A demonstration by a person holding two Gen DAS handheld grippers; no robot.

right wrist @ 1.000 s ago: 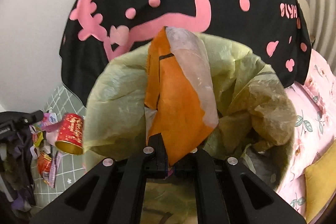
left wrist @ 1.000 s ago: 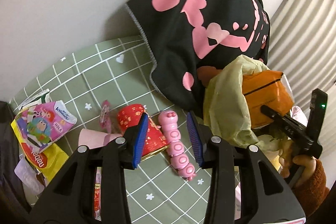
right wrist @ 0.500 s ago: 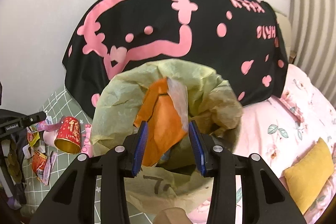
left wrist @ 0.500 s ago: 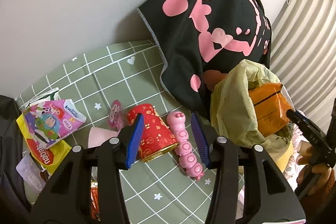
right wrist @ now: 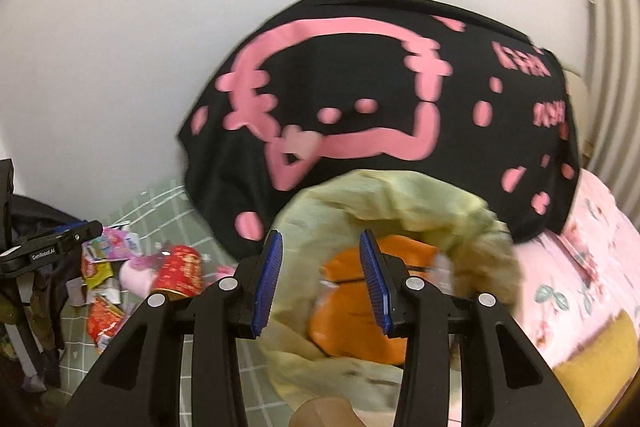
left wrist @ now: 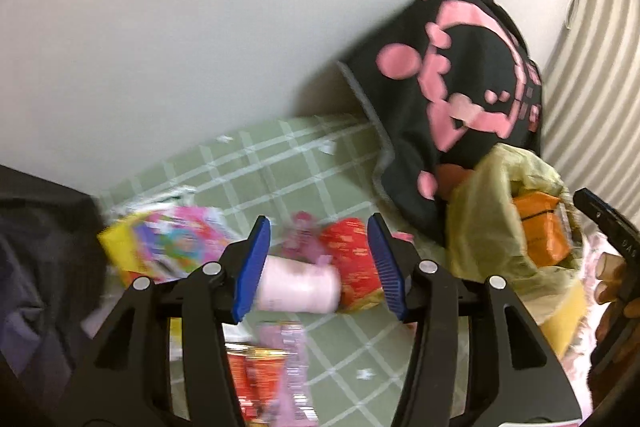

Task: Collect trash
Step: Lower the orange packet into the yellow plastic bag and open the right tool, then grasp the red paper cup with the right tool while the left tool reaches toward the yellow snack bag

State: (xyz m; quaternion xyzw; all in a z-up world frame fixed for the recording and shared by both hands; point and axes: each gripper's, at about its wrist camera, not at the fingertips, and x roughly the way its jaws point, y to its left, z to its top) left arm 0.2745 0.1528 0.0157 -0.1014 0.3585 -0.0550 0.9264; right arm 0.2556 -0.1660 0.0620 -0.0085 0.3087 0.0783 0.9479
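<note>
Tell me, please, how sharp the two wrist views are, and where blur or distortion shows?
Left wrist view: motion blur smears the red can and pink cup; the gripper body stays crisp. Right wrist view: the black blanket print and yellow-green bag are streaked. Both: fisheye bending, dark corners.

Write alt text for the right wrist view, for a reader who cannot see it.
The open right tool hangs empty above a yellow-green trash bag with an orange wrapper inside. Behind is a black-and-pink cloth; at left, a red cup lies on a green mat.
</note>
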